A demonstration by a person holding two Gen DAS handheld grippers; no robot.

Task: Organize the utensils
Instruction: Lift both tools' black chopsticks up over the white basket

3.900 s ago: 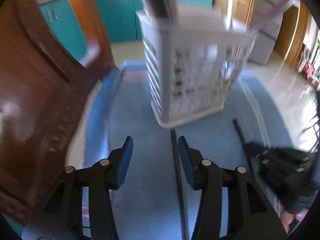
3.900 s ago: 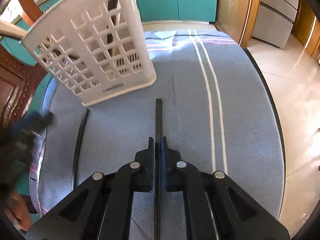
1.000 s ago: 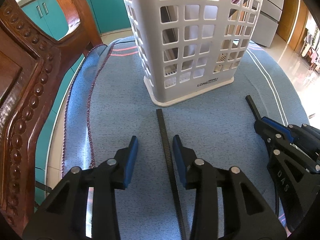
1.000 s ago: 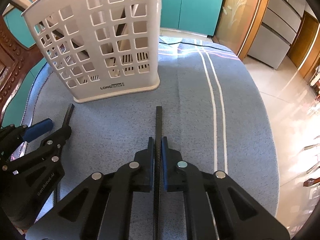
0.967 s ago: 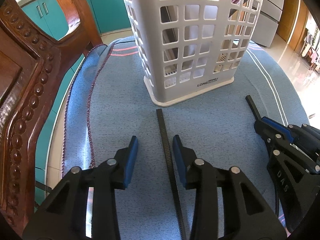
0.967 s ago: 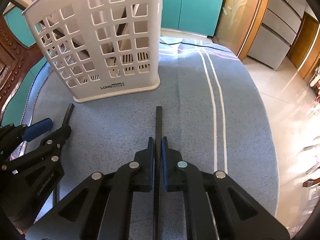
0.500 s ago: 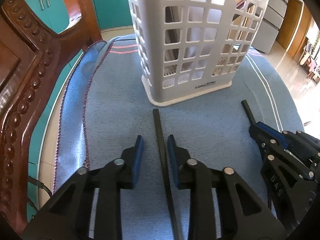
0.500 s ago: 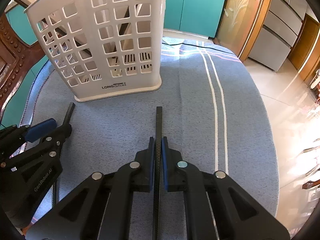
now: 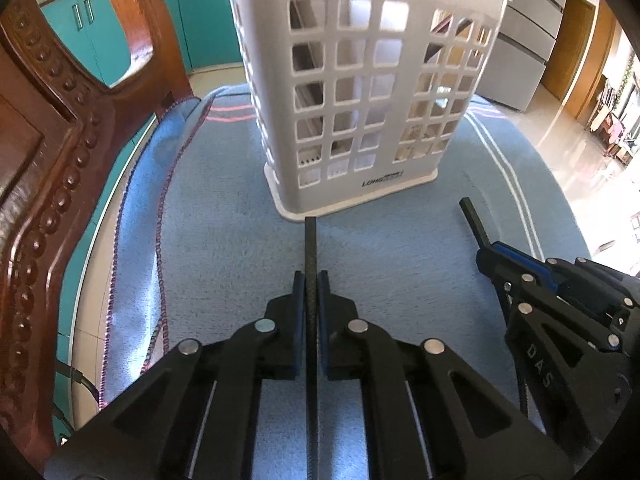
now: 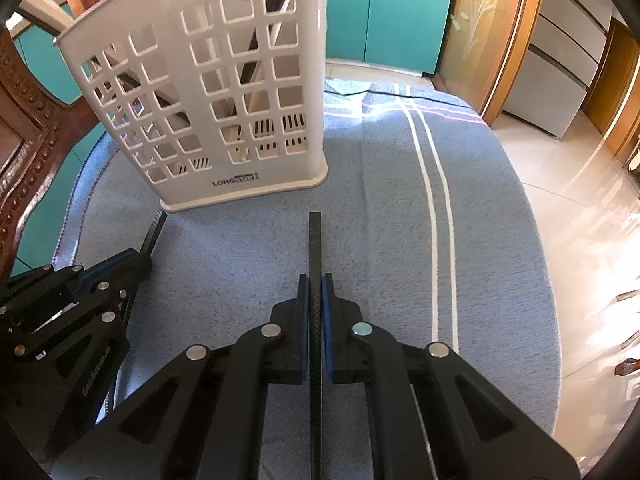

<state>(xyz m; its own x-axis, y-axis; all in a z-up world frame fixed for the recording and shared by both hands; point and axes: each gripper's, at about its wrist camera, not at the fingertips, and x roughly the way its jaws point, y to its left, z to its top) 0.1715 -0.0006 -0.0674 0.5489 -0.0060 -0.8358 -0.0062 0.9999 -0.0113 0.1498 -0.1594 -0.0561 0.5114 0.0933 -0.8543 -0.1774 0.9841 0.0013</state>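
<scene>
A white slotted utensil basket (image 9: 360,92) stands upright on the blue cloth; it also shows in the right wrist view (image 10: 224,100), with several utensils leaning inside. My left gripper (image 9: 311,280) is shut on a black chopstick (image 9: 310,240) whose tip points at the basket's base. My right gripper (image 10: 316,282) is shut on a second black chopstick (image 10: 315,240), its tip short of the basket. Each gripper shows in the other's view: the right gripper (image 9: 488,252) and the left gripper (image 10: 144,258).
A carved wooden chair back (image 9: 52,152) rises close on the left. The blue cloth (image 10: 400,208) with white stripes covers the round table, whose edge drops to the tiled floor (image 10: 580,184) on the right. Teal cabinets (image 10: 400,12) stand behind.
My left gripper's jaws have closed from wide open onto the chopstick lying between them. The right gripper stayed shut on its chopstick and barely moved.
</scene>
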